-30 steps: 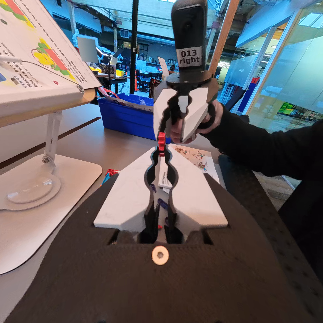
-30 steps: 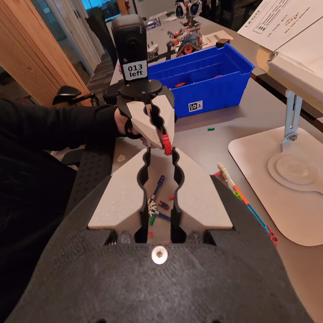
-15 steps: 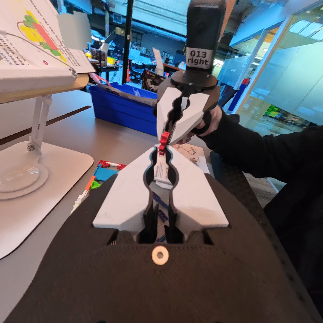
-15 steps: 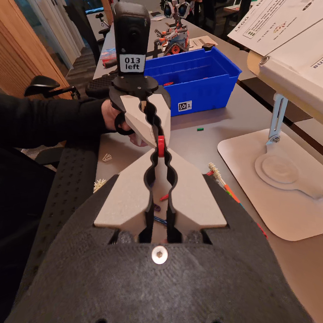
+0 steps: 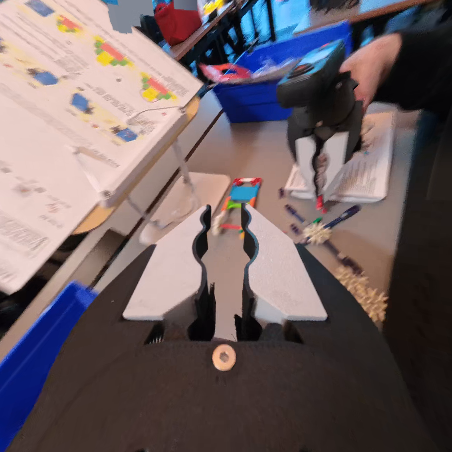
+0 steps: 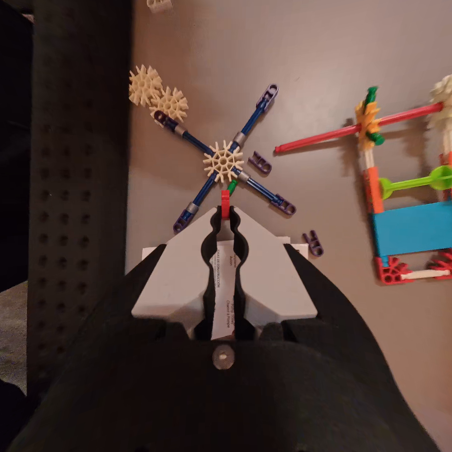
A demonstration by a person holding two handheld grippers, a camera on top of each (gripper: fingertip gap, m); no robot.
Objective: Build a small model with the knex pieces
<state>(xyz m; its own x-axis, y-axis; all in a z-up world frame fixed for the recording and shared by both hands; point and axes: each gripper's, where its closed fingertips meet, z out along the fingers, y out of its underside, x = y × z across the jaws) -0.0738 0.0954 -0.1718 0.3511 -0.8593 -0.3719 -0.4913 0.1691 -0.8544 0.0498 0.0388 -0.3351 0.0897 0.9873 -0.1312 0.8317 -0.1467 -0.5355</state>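
My right gripper points down at the table and is shut on a small red connector. Just beyond its tip lies a cream snowflake hub with several blue rods ending in purple clips, and a short green rod. My left gripper is open and empty, held above the table. Ahead of it lies a colourful frame with a blue panel. The left wrist view also shows the right gripper with the red connector at its tip, over a paper booklet.
A colourful frame with red and green rods lies to the right. Two cream connectors and loose purple clips lie nearby. A black perforated mat runs along the left. An instruction sheet on a stand and a blue bin are further off. The tips of one gripper are about 20 cm away from the tips of the other. Measured from the fingertips, the cream snowflake hub is 5 cm or so from the right gripper and 20 cm from the left. My left wrist view looks at it from another angle.
The red connector passed from my left gripper to my right. The left gripper opened and drew back; the right gripper turned down over the hub on the table.
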